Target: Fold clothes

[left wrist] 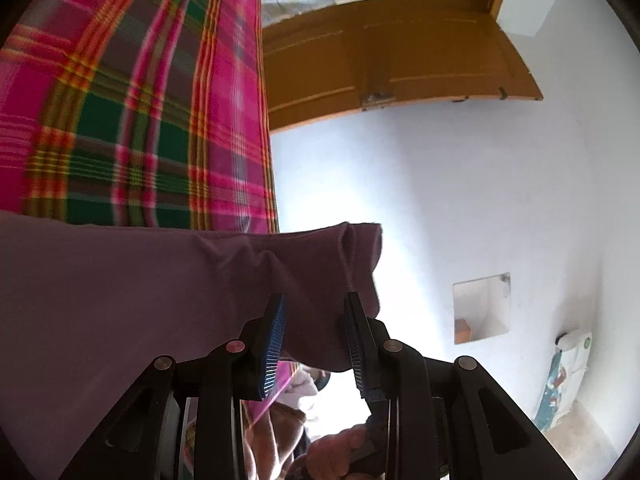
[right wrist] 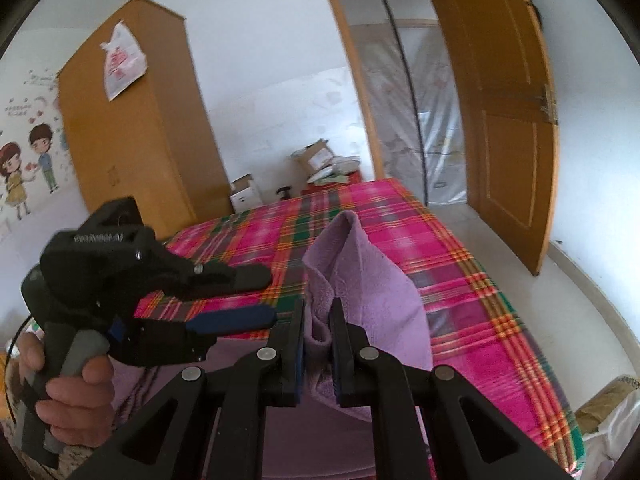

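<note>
Right wrist view: 1 purple garment [right wrist: 372, 280], soft fleece-like cloth, bunched and standing up between the fingers of the right gripper [right wrist: 318, 344], whose jaws are closed on a thick fold of it; the rest of the cloth trails down toward the near edge of the frame. Under and beyond it lies 1 bed with a pink, green and orange plaid cover [right wrist: 460, 280], running to the far side of the room. At the left of this view, 1 left gripper [right wrist: 256, 294], hand-held, its 2 fingers parted with nothing visibly clamped. Left wrist view: left gripper [left wrist: 314, 334] jaws apart, the garment [left wrist: 160, 280] draped across in front and reaching in between the blue pads [left wrist: 276, 332]; whether the cloth touches them cannot be told. Background items: 1 wooden wardrobe [right wrist: 132, 120], 1 open wooden door [right wrist: 500, 112]. Step judged in hand: lifting the garment by 1 edge, with the second grasp not yet made. Next move calls for closing the left jaws on a matching edge or corner, then drawing the cloth taut above the bed before laying a fold.
</note>
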The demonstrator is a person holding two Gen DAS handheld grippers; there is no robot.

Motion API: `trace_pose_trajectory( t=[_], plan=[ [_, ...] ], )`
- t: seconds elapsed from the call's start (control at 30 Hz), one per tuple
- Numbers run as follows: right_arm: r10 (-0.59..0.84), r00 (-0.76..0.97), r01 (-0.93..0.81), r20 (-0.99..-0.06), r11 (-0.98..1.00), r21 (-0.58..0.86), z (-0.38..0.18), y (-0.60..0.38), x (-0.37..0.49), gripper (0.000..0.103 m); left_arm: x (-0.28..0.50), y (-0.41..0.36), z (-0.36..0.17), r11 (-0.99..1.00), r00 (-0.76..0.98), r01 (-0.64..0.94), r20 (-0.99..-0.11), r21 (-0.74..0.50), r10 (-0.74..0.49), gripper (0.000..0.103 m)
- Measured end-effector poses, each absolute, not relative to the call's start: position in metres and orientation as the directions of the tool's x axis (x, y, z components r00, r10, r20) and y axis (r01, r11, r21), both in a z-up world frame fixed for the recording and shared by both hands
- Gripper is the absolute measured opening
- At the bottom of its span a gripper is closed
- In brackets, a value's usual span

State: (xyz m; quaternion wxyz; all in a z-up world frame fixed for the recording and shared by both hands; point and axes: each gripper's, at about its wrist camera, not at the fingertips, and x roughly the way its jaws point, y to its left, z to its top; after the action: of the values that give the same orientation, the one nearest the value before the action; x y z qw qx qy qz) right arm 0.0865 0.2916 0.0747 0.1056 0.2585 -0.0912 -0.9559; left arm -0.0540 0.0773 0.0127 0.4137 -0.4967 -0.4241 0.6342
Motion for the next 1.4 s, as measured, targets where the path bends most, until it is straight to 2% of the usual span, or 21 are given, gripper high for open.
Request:
trace_pose_trajectory(
  t=[0.37,0.57,0.63,0.7,1.07,1.2,1.27,1.33,1.4],
  plan=[
    [-0.336,-0.800,0.267,-0.497,-0.941,0.207,0.068,0.237,0.085,0.010,-0.046,0.031,0.034,-0.314,-0.257,-0.136,-0.273,-0.940,0.927,0.030],
    [-0.382,-0.766,0.312,-0.517,-0.924,0.221,0.051,0.215,0.083,0.011,-0.041,0.006,0.025,-0.352,-0.294,-0.083,-0.315,-0.932,0.902,0.030],
    [-0.393,-0.754,0.318,-0.526,-0.920,0.231,0.045,0.210,0.081,0.010,-0.040,-0.006,0.019,-0.366,-0.311,-0.053,-0.333,-0.929,0.890,0.035],
    [-0.392,-0.750,0.311,-0.532,-0.920,0.238,0.040,0.209,0.081,0.011,-0.042,-0.009,0.011,-0.370,-0.306,-0.019,-0.346,-0.929,0.887,0.043],
    [-0.392,-0.733,0.320,-0.556,-0.920,0.226,0.025,0.206,0.085,0.011,-0.064,0.017,-0.025,-0.436,-0.197,0.051,-0.437,-0.899,0.878,0.044],
    [-0.392,-0.726,0.321,-0.565,-0.920,0.227,0.024,0.208,0.085,0.011,-0.070,0.025,-0.036,-0.412,-0.167,0.074,-0.419,-0.908,0.893,0.044],
    [-0.388,-0.725,0.315,-0.569,-0.922,0.226,0.025,0.211,0.088,0.013,-0.071,0.027,-0.035,-0.412,-0.170,0.058,-0.416,-0.909,0.893,0.040],
    [-0.383,-0.728,0.308,-0.569,-0.924,0.228,0.026,0.217,0.095,0.014,-0.071,0.030,-0.032,-0.410,-0.177,0.037,-0.410,-0.911,0.895,0.020],
    [-0.400,-0.735,0.315,-0.548,-0.916,0.248,0.027,0.228,0.108,0.018,-0.073,0.033,-0.029,-0.405,-0.168,0.026,-0.403,-0.914,0.900,0.017]
  ],
)
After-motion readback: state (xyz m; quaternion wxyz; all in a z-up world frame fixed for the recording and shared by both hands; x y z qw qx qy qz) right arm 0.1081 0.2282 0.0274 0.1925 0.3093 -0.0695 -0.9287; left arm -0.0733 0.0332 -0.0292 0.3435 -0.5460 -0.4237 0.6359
